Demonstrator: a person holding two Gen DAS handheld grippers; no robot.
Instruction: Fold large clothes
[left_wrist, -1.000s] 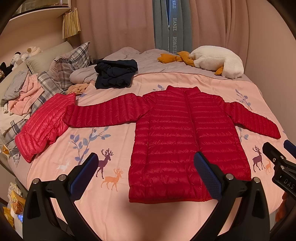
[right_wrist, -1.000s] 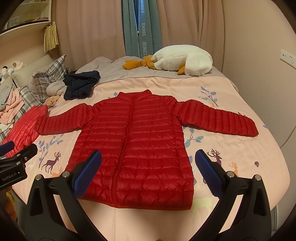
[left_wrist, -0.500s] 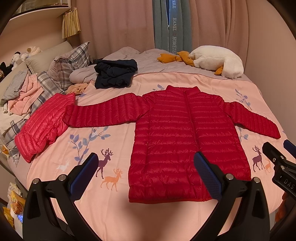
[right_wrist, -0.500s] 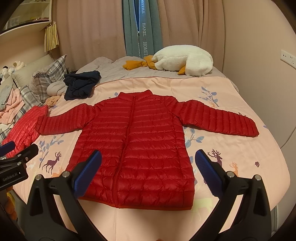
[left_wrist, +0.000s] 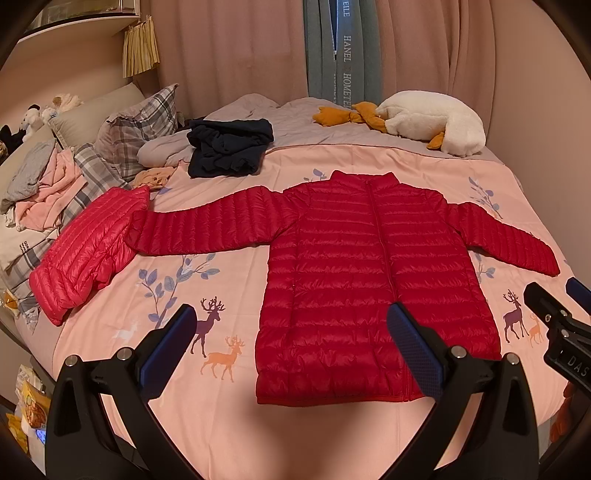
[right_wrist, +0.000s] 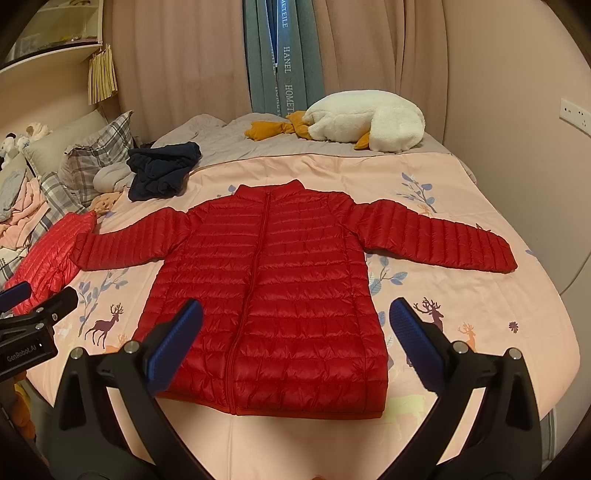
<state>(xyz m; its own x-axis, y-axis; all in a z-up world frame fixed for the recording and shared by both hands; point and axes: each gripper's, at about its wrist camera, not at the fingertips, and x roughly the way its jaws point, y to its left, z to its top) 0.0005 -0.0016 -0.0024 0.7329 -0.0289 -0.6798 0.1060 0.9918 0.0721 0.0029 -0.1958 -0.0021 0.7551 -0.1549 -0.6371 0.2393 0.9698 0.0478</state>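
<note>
Right wrist: jacket beyond gripper

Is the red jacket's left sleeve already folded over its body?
No, the red jacket lies flat on the bed with both sleeves spread straight out to the sides.

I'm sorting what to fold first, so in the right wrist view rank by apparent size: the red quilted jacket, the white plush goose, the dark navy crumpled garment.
Red quilted jacket
White plush goose
Dark navy crumpled garment
The goose lies farther back, so its rank over the navy garment is unsure.
</note>
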